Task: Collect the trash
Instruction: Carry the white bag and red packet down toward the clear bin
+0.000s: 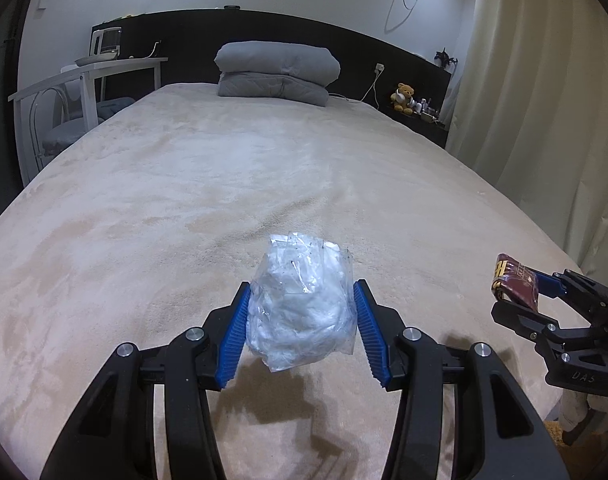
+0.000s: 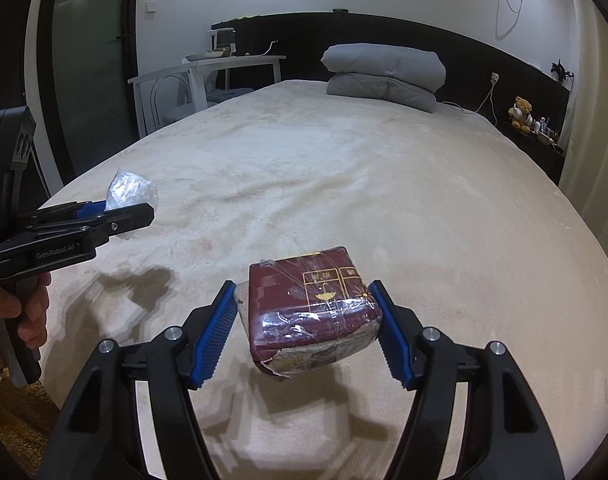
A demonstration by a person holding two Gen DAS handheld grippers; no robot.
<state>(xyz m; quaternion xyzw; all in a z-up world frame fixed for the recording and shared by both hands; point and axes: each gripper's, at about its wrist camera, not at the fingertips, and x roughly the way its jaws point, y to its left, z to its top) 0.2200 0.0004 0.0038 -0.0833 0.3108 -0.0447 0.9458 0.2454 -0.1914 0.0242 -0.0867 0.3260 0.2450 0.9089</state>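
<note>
My left gripper (image 1: 302, 292) is shut on a crumpled clear plastic bag (image 1: 302, 312) and holds it above the beige bed (image 1: 184, 200). My right gripper (image 2: 304, 290) is shut on a dark red packet wrapped in clear film (image 2: 315, 308), torn at its near corner, and holds it above the bed too. In the left wrist view the right gripper (image 1: 515, 292) with the red packet (image 1: 515, 280) is at the far right. In the right wrist view the left gripper (image 2: 116, 214) with the plastic bag (image 2: 130, 190) is at the left.
A folded grey duvet (image 1: 276, 72) lies at the head of the bed against a dark headboard (image 1: 264, 32). A white desk with a chair (image 1: 84, 88) stands left of the bed. A curtain (image 1: 543, 100) hangs on the right, with a teddy bear (image 1: 403, 96) on a side shelf.
</note>
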